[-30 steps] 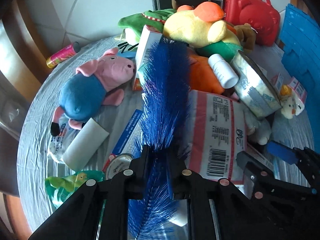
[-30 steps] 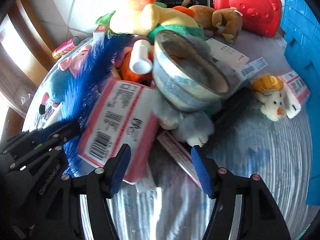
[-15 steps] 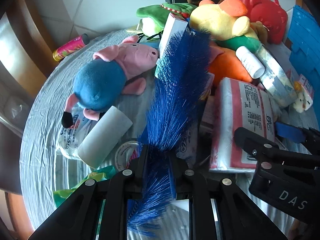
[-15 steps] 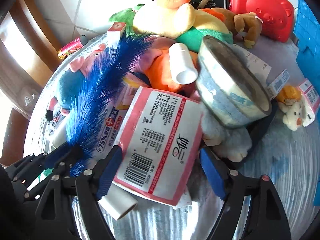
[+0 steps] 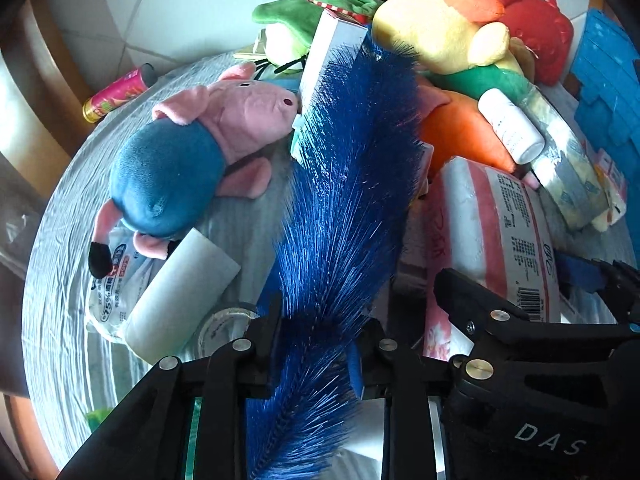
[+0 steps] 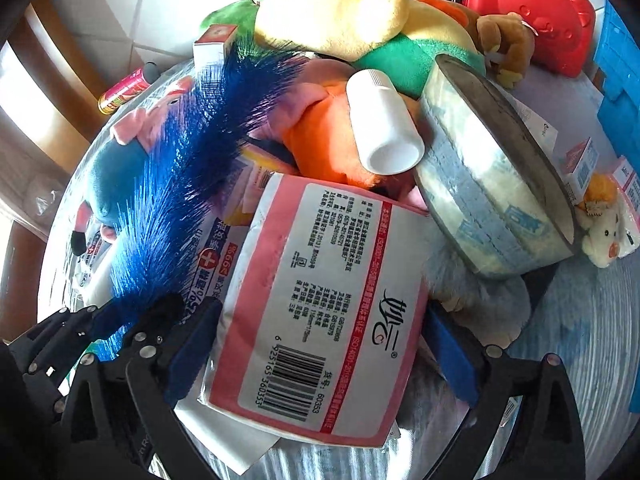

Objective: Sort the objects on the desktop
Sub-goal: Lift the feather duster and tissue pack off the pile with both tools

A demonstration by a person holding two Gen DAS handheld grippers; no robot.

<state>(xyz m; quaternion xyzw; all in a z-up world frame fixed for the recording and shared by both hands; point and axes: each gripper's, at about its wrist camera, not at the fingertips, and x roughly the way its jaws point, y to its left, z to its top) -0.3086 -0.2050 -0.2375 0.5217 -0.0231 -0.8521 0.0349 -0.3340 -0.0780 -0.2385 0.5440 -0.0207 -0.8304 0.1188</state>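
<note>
My left gripper (image 5: 320,328) is shut on the stem of a blue bristle brush (image 5: 352,168), which sticks up over the pile of objects. It also shows at the lower left of the right wrist view, as the left gripper (image 6: 100,320) with the brush (image 6: 188,168). A pink-and-white tissue pack (image 6: 320,308) lies flat between the blue pads (image 6: 452,348) of my right gripper (image 6: 324,344). Its jaws are opening and stand on both sides of the pack, with no pad pressing on it. In the left wrist view the right gripper (image 5: 520,280) sits over the same pack (image 5: 492,232).
A round grey table (image 5: 56,280) holds a pig plush (image 5: 180,160), a white roll (image 5: 180,296), a wipes pack (image 5: 108,296), a big tape roll (image 6: 492,184), a white bottle (image 6: 384,124), a yellow plush (image 5: 440,28) and a small white toy (image 6: 600,228). A red bear case (image 5: 536,32) and blue crate (image 5: 608,80) stand behind.
My right gripper has moved left over the tissue pack and its jaws have widened to straddle it. The left gripper, still holding the brush, has come slightly lower and closer to the pile.
</note>
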